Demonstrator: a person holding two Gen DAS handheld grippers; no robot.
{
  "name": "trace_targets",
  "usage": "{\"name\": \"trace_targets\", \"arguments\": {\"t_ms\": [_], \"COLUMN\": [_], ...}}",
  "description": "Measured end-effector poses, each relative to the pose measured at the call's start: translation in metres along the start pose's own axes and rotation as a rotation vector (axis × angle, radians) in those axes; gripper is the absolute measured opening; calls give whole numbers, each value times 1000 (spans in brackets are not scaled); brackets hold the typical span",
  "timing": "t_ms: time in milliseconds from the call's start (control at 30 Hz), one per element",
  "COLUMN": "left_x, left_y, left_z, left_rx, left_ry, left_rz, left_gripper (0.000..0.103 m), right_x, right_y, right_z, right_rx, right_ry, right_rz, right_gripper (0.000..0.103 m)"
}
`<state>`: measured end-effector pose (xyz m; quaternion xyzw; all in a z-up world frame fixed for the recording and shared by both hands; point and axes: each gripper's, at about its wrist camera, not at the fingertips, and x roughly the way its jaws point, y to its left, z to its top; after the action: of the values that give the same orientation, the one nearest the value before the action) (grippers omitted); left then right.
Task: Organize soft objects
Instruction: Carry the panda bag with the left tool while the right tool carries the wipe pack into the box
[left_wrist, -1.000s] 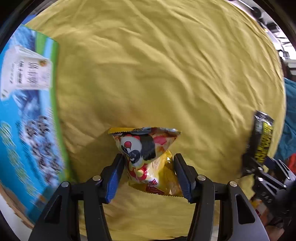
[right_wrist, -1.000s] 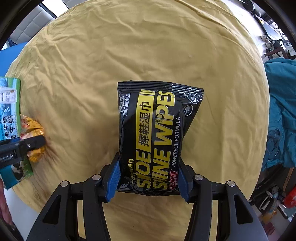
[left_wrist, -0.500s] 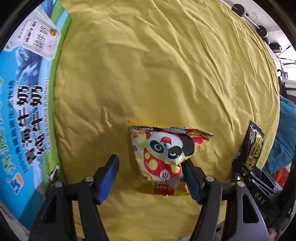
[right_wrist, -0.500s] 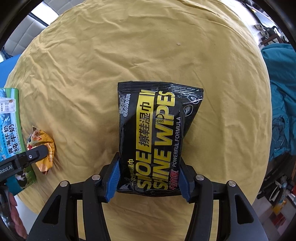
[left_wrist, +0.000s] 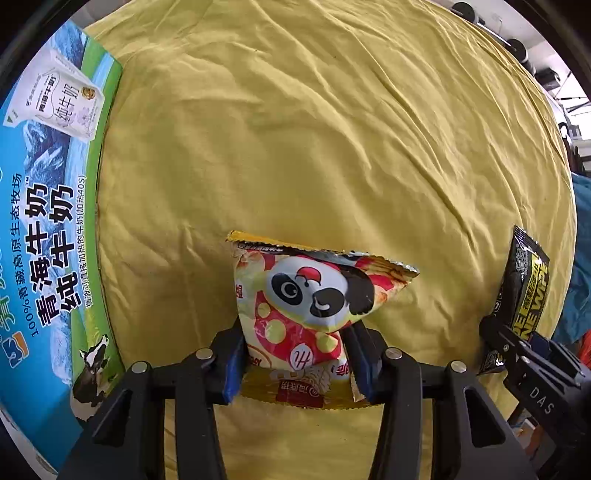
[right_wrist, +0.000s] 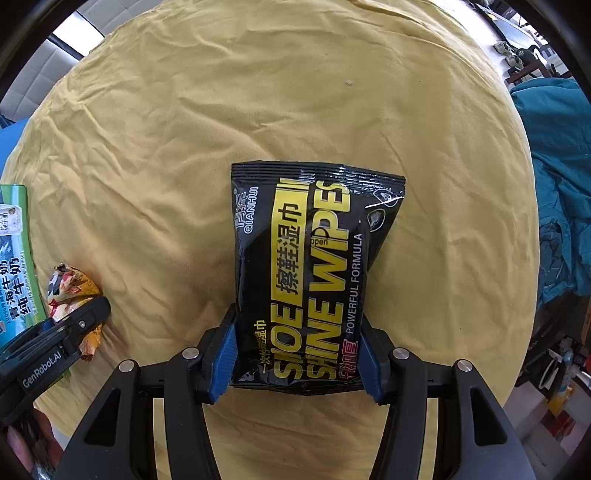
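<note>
The black wipes pack in my right-hand tool reads "SHOE SHINE WIPES", "POWERFUL FORMULA", "QIANHUI", "open". The milk carton reads "100%" and "40S". My left gripper reads "GenRobot.AI".

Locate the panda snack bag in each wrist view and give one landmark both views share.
Left wrist: the panda snack bag sits bottom centre, clamped in the left gripper.
Right wrist: far left edge, lower half, crumpled in that same gripper.
Shared landmark: the blue-green milk carton box, left in both views.
</note>
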<state>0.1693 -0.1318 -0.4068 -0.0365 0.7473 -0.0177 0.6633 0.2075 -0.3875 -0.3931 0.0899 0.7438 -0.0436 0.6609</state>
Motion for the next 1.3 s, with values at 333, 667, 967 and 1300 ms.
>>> {"name": "trace_targets", "arguments": {"t_ms": [333,667,967,1300], "left_x": [8,1,18,2], "left_y": [-50,-54,-87,-71], "left_z": [28,9,1,-4], "left_rx": [39,32,147,22], "left_ry": [-1,-63,-4,-68], "left_rz": [45,14,50,33], "left_gripper": [45,66,100,41], "right_x": [1,5,5,4], "right_y": [-1,0,-5,-2], "right_z": [3,6,8,5], "right_rx": [-29,-21,-35,-60], "right_ry": [11,32,33,21], "right_rz": [-31,-17,-21,-31], "right_gripper": [58,58,58,57]}}
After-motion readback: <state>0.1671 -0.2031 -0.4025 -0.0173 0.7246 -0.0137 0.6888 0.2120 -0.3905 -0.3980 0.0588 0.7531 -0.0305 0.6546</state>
